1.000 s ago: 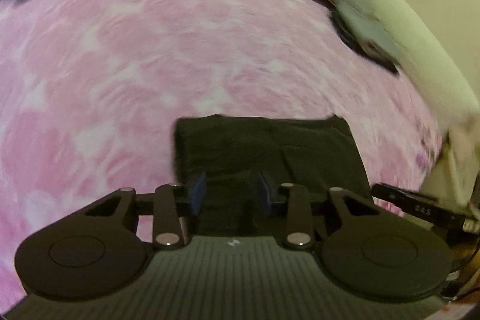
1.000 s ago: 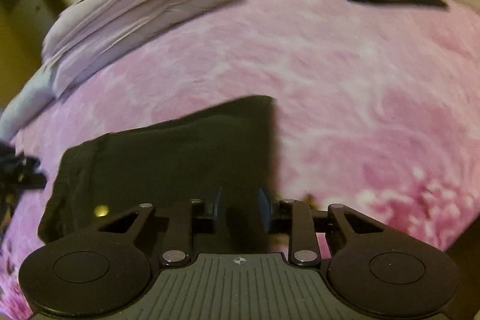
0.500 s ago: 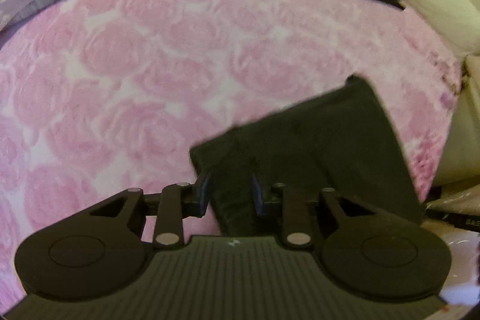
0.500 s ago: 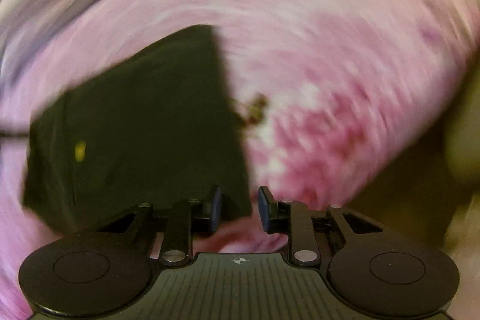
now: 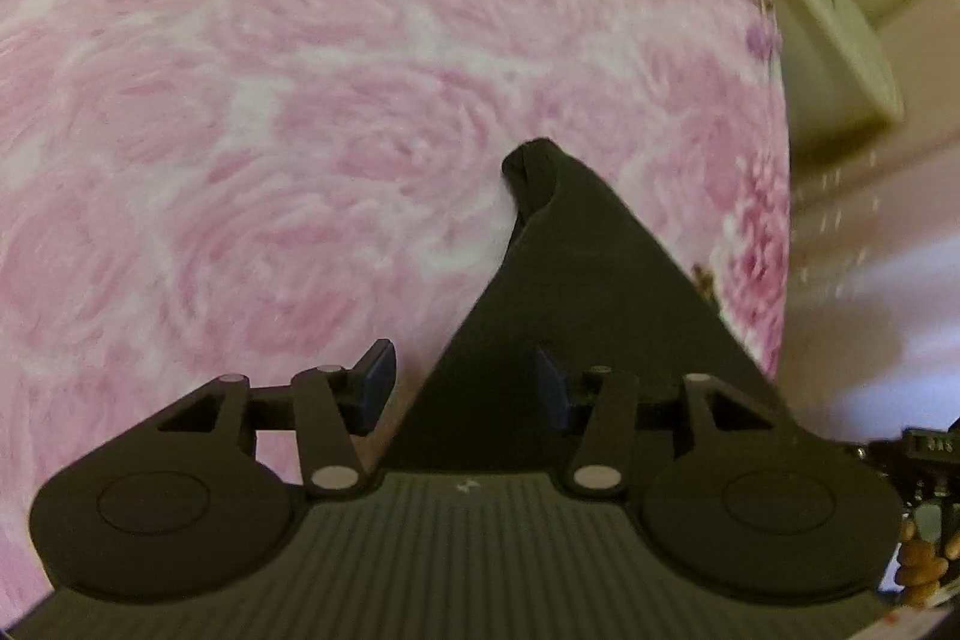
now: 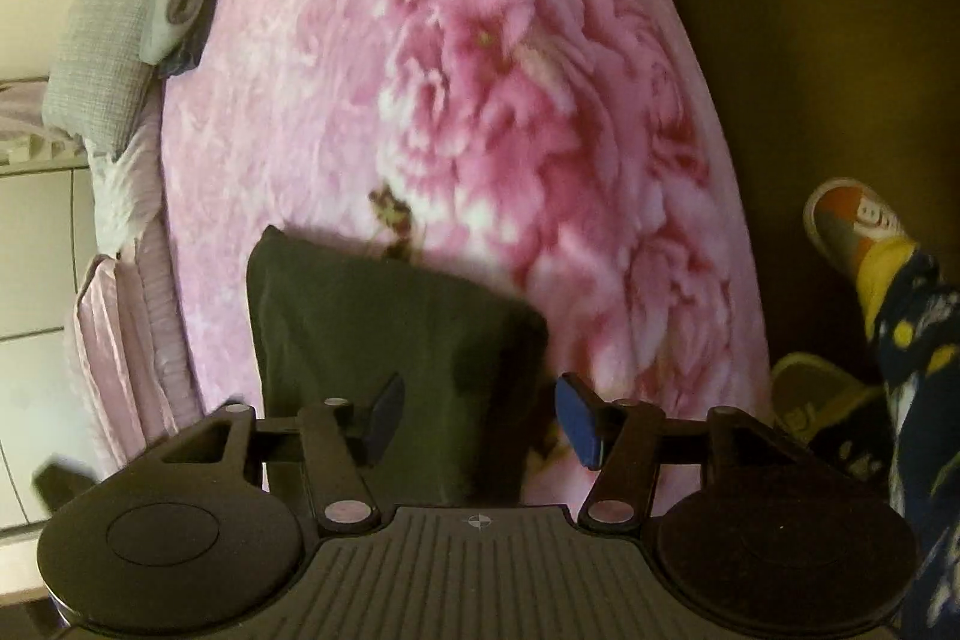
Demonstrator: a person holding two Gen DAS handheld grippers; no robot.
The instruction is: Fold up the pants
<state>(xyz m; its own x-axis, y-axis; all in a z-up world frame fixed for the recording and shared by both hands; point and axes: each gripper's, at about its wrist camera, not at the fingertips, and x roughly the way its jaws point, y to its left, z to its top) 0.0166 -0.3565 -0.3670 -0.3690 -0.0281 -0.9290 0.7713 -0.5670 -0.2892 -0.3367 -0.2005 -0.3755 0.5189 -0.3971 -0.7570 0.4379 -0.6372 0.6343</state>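
Folded dark soft-cloth pants [image 5: 576, 280] lie on the fluffy pink rose-pattern blanket [image 5: 300, 100].
Left gripper [image 5: 462, 388] and right gripper [image 6: 474, 415] jaws are opening; cloth lies between, pads not pressing it.

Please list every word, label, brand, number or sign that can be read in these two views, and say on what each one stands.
None can be read.
Black device at the right edge of the left wrist view: pale marks, too small and blurred to read.
Slipper on the floor in the right wrist view: a printed figure, too blurred to tell whether it is a letter.
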